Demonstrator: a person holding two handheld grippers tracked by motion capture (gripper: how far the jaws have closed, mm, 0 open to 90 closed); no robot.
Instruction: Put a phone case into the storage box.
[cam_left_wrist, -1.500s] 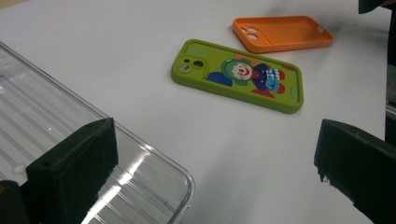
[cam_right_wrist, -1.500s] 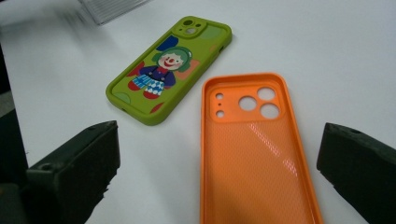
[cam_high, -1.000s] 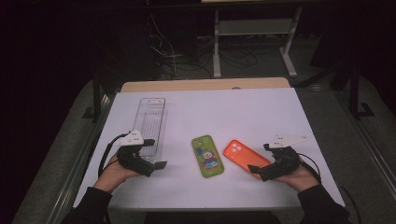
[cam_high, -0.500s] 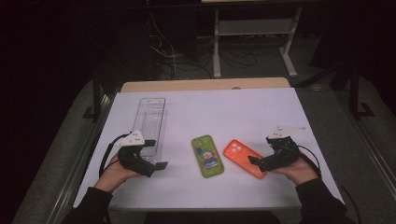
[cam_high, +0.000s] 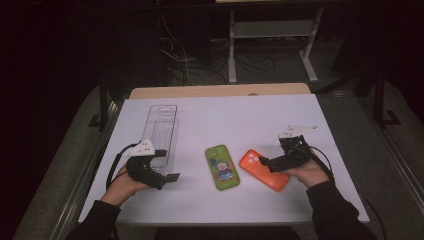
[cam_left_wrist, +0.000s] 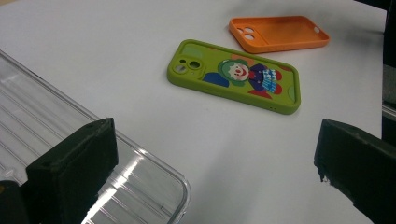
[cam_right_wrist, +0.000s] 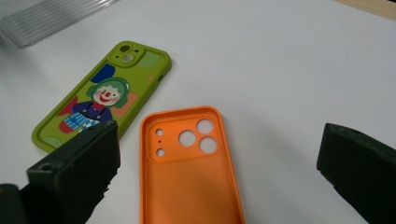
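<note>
An orange phone case (cam_right_wrist: 189, 172) is seen lying hollow side up on the white table (cam_high: 240, 120), its camera holes facing the green phone case (cam_right_wrist: 100, 100) just beside it, which is printed with a cartoon clown. The right gripper (cam_high: 274, 163) is held over the orange case, jaws spread wide, nothing gripped. The left gripper (cam_high: 167, 176) is likewise wide open and empty beside a clear plastic tray (cam_high: 162, 132). No writing can be read.
</note>
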